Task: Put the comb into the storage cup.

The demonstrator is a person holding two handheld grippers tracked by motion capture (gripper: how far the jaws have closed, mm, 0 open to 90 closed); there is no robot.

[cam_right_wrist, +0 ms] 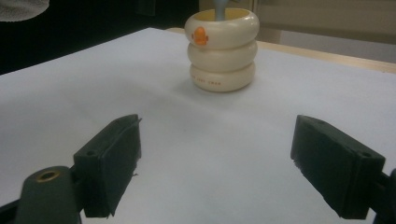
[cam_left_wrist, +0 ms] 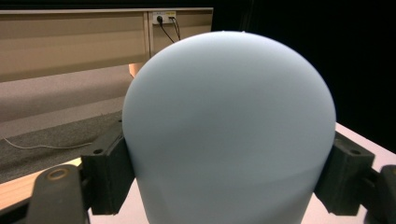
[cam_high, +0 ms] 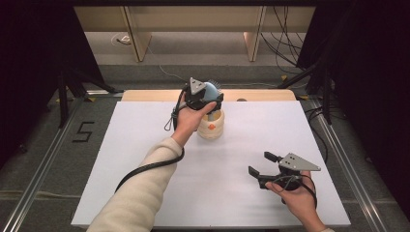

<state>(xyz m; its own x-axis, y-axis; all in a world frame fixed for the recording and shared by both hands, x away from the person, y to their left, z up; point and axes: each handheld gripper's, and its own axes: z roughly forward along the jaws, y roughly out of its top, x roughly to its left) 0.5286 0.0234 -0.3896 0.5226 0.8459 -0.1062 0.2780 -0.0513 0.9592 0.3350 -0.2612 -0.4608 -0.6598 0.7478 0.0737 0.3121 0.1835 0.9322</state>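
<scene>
White tabletop (cam_high: 145,159), cream ringed holder (cam_high: 211,126), grey carpet (cam_high: 43,159), dark curtains (cam_high: 367,72)

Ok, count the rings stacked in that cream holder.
3 rings in the cream holder: bottom ring on the table, middle ring on it, top ring with the orange mark.

A white bench (cam_high: 145,145) stands on grey carpet (cam_high: 43,159). Beyond it is a beige wooden unit (cam_high: 193,19); dark curtains (cam_high: 29,58) hang either side, with black cables (cam_high: 285,43) behind its right corner.
</scene>
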